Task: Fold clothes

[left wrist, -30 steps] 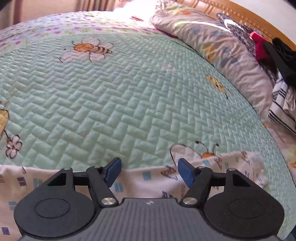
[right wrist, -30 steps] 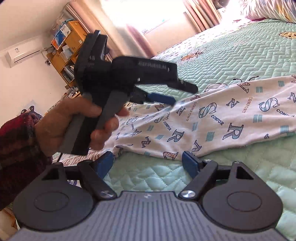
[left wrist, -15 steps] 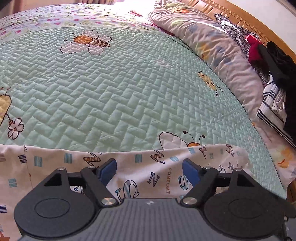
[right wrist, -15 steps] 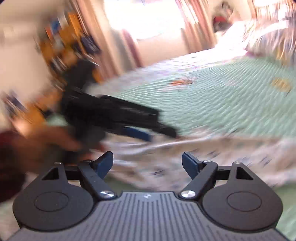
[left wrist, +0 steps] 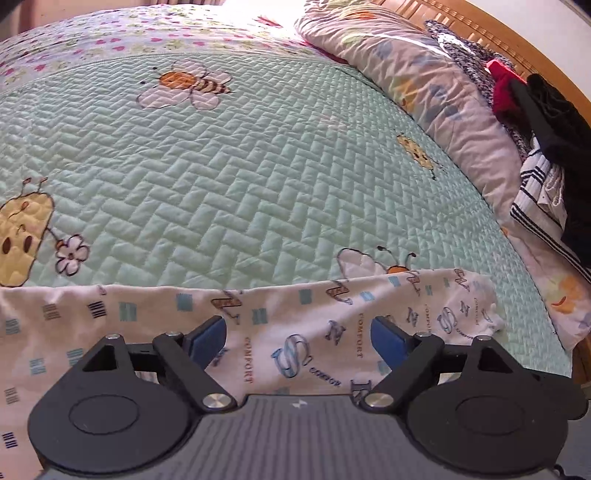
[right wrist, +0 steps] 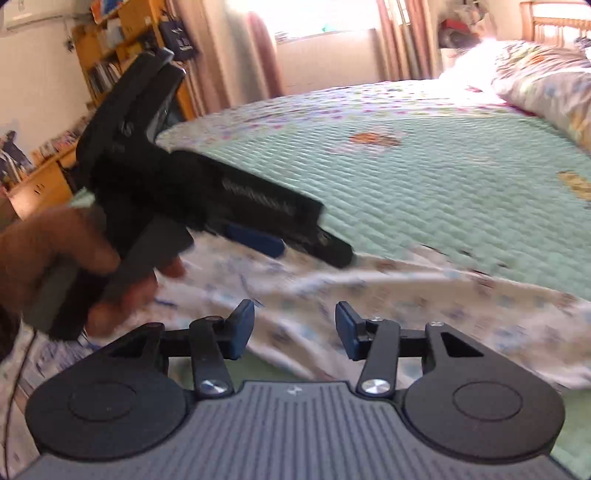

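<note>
In the left wrist view, a white garment [left wrist: 295, 332] printed with letters and small striped blocks lies flat along the near edge of the bed, spread from the far left to a crumpled end at the right. It rests on a mint-green quilted bedspread [left wrist: 221, 177] with stitched bee motifs. The left tool [left wrist: 298, 334] hovers over the garment with its blue pads set wide; the jaws are opening and grip nothing, though printed cloth shows beneath the gap between them. To the right, a floral pillow [left wrist: 436, 92] lies against a wooden headboard [left wrist: 491, 33], and further right a pile of clothes [left wrist: 546, 147] in black, red and navy stripes sits at the bed's edge. In the right wrist view, a hand [right wrist: 55, 258] at the left grasps the handle of the left tool [right wrist: 295, 243], which slants down toward the garment [right wrist: 406, 306]; one blue pad is visible under its black body. This view is motion-blurred, so the garment's print cannot be read. In the near centre, the right tool [right wrist: 294, 328] points at the garment's near edge; its jaws are closing, the pads stand apart, and no cloth is pinched between them. A wooden bookshelf [right wrist: 110, 48] and curtains [right wrist: 236, 48] stand far left, and the bedspread [right wrist: 443, 177] extends far right.
</note>
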The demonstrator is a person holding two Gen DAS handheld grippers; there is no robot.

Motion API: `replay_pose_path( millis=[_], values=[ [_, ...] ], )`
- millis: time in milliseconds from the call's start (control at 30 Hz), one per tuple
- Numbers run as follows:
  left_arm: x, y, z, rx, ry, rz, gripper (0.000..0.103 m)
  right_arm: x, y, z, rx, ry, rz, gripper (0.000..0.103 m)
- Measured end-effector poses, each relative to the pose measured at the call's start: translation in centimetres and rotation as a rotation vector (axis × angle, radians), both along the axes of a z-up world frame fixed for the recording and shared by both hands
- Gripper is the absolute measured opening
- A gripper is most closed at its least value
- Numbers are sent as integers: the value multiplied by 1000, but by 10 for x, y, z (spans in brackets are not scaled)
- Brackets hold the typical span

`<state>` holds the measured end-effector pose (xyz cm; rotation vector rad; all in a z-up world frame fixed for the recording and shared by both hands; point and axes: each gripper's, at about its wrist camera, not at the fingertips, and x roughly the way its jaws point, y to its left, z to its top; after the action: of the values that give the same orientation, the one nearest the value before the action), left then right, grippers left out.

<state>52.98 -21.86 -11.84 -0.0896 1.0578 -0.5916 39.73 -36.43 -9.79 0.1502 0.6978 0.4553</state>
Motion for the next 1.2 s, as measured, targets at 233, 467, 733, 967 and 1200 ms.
replay_pose_path(
  millis=[233, 467, 733, 967, 1200],
  values=[
    [5, 18, -20, 3, 32, 11, 88, 19, 12, -53, 228, 218, 184, 34],
    [-11, 28, -5, -96, 8, 36, 88, 2, -3, -19, 299, 95, 157, 40],
    [-32, 41, -6, -10, -9, 58, 88, -9, -29, -14, 306, 118, 98, 63],
    [-66, -14, 6, -45, -89, -114, 89, 36, -130, -13, 377, 148, -189, 66],
    [-70, -34, -28, 21, -73, -145, 95, 52, -128, -38, 200, 152, -304, 39]
  ],
)
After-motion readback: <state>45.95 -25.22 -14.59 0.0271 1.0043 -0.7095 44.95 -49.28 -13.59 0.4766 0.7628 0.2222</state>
